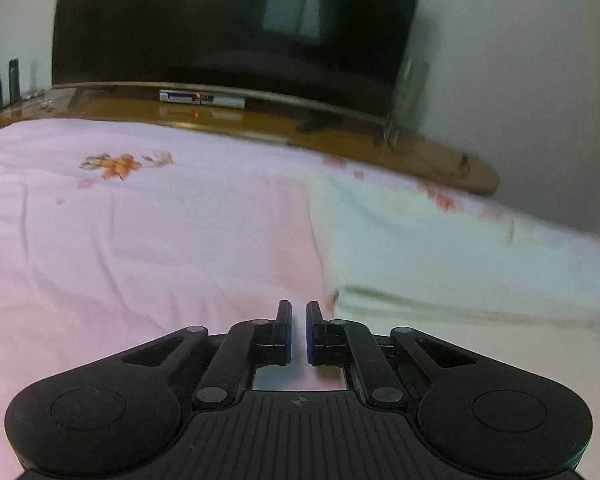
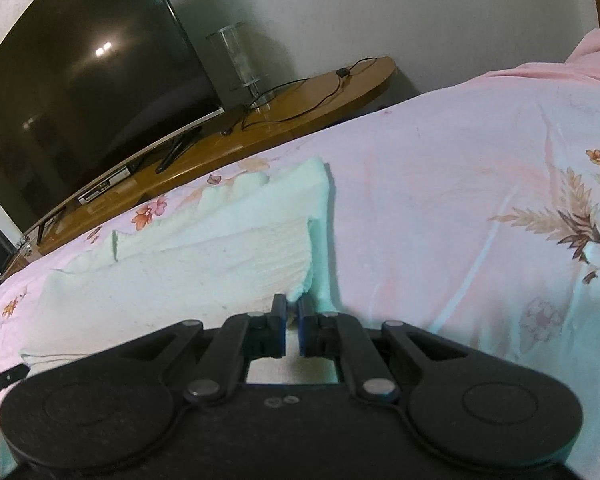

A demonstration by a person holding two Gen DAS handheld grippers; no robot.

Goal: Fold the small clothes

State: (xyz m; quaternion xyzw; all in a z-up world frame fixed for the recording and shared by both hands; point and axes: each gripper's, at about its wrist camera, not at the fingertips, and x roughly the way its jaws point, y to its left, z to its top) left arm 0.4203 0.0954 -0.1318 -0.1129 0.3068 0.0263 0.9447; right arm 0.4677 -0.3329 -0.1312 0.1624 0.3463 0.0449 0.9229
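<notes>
A pale green garment lies partly folded on the pink floral bed sheet. My left gripper hovers over bare sheet just left of the garment's near left corner. Its jaws are shut with nothing between them. In the right wrist view the garment shows one layer folded over another, with ruffled edges. My right gripper sits at the folded layer's near right corner, jaws shut with a bit of the cloth pinched between the pads. A dark tip of the other gripper shows at the garment's left edge.
Beyond the bed's far edge runs a low wooden stand with a large dark television on it. A clear glass cylinder and a black cable lie on the stand's right end. The sheet stretches wide to the right.
</notes>
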